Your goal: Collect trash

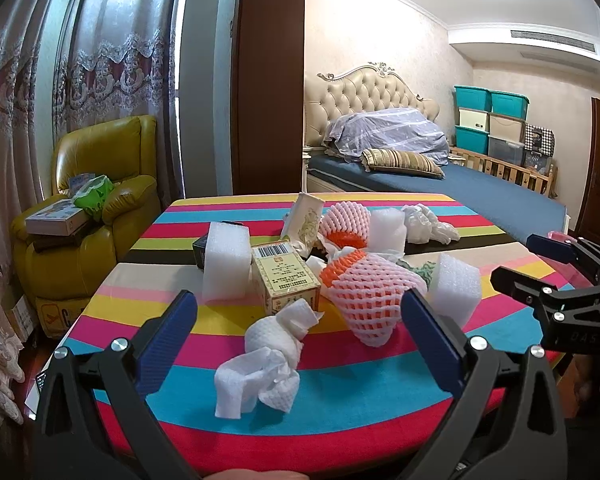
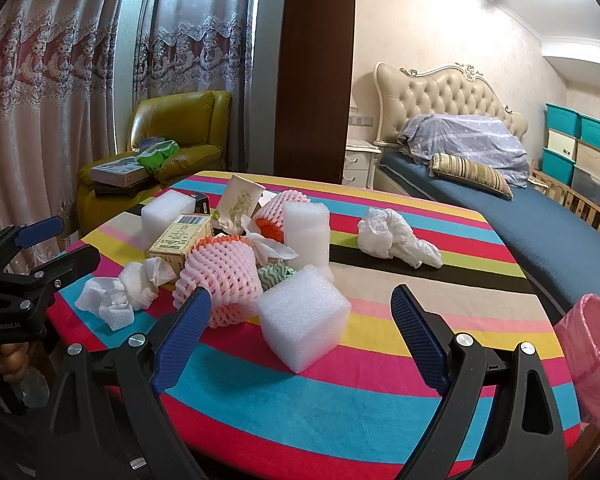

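Trash lies in a pile on a striped tablecloth [image 1: 340, 400]. Crumpled white tissue [image 1: 266, 364] sits nearest, between the fingers of my open, empty left gripper [image 1: 298, 312]. Behind it are a pink foam fruit net [image 1: 374, 292], a small yellow box [image 1: 286, 276], white foam blocks [image 1: 226, 264] and a paper cup [image 1: 306, 220]. In the right wrist view, my open, empty right gripper [image 2: 300, 308] frames a white foam block [image 2: 302, 316]; the pink net [image 2: 220, 276] lies left of it. A crumpled white bag [image 2: 394, 238] lies farther back.
A bin with a pink liner [image 2: 590, 354] stands off the table's right edge. A yellow armchair [image 1: 88, 216] with boxes stands at the left. A bed [image 1: 440, 184] lies behind the table. Curtains hang at the left.
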The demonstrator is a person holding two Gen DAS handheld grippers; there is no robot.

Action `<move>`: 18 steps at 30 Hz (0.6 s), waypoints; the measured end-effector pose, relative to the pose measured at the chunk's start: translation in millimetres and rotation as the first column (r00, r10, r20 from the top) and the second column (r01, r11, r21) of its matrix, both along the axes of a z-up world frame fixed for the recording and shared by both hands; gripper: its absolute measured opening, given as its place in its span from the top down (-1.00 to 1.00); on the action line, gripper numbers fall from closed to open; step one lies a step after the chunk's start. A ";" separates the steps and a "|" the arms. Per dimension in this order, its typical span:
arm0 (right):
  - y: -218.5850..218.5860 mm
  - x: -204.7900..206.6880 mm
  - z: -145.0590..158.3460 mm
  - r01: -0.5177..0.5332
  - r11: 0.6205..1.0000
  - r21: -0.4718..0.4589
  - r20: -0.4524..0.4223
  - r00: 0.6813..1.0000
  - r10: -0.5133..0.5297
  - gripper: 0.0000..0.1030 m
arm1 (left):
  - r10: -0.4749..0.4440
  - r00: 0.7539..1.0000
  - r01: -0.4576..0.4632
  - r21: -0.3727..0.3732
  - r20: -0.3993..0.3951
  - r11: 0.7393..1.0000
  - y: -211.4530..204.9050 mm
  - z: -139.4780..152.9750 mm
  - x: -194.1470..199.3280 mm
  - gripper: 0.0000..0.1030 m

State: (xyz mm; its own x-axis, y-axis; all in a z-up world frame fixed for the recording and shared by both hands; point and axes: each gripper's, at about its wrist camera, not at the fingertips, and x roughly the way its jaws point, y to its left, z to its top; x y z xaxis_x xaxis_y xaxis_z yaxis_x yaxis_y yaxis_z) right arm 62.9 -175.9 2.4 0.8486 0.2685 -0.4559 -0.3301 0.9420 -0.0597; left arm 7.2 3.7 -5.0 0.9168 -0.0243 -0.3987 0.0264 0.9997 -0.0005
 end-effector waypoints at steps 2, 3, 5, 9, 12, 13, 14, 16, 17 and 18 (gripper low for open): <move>-0.4 0.2 0.3 0.000 1.000 0.001 -0.001 1.000 0.000 -0.66 | 0.000 1.000 0.000 -0.001 0.000 1.000 0.0 0.4 -0.2 -0.91; -0.6 0.3 0.5 0.000 1.000 0.001 -0.001 1.000 0.000 -0.66 | 0.000 1.000 0.000 -0.001 0.000 1.000 -0.2 0.8 -0.6 -0.91; 0.0 0.0 0.1 0.000 1.000 0.002 0.000 1.000 0.000 -0.66 | 0.000 1.000 0.000 -0.001 0.000 1.000 0.1 0.4 -0.2 -0.91; -0.6 0.3 0.4 -0.001 1.000 0.001 -0.001 1.000 0.001 -0.66 | -0.001 1.000 0.001 -0.002 -0.001 1.000 0.3 0.7 -0.4 -0.91; -1.0 0.4 0.5 0.000 1.000 0.002 -0.002 1.000 0.000 -0.66 | 0.002 1.000 -0.002 -0.003 -0.002 1.000 0.0 0.5 -0.2 -0.91; -1.0 0.4 0.5 0.000 1.000 0.002 -0.001 1.000 0.000 -0.66 | 0.001 1.000 -0.001 -0.004 -0.003 1.000 -0.1 0.0 0.5 -0.91; -0.9 0.4 0.4 0.000 1.000 0.002 0.000 1.000 0.000 -0.66 | 0.000 1.000 0.000 -0.005 -0.004 1.000 -0.3 -0.2 0.5 -0.91; -0.7 0.6 0.0 0.001 1.000 0.002 -0.001 1.000 -0.001 -0.66 | 0.000 1.000 0.000 -0.007 -0.005 1.000 -0.5 -0.9 -0.5 -0.91; -0.8 0.5 0.2 0.001 1.000 0.002 -0.001 1.000 -0.001 -0.66 | 0.000 1.000 0.000 -0.008 -0.006 1.000 -0.9 -1.2 -0.7 -0.91; -1.1 0.5 0.3 0.001 1.000 0.002 -0.001 1.000 -0.001 -0.66 | -0.001 1.000 0.001 -0.008 -0.006 1.000 -1.1 -1.7 -1.1 -0.91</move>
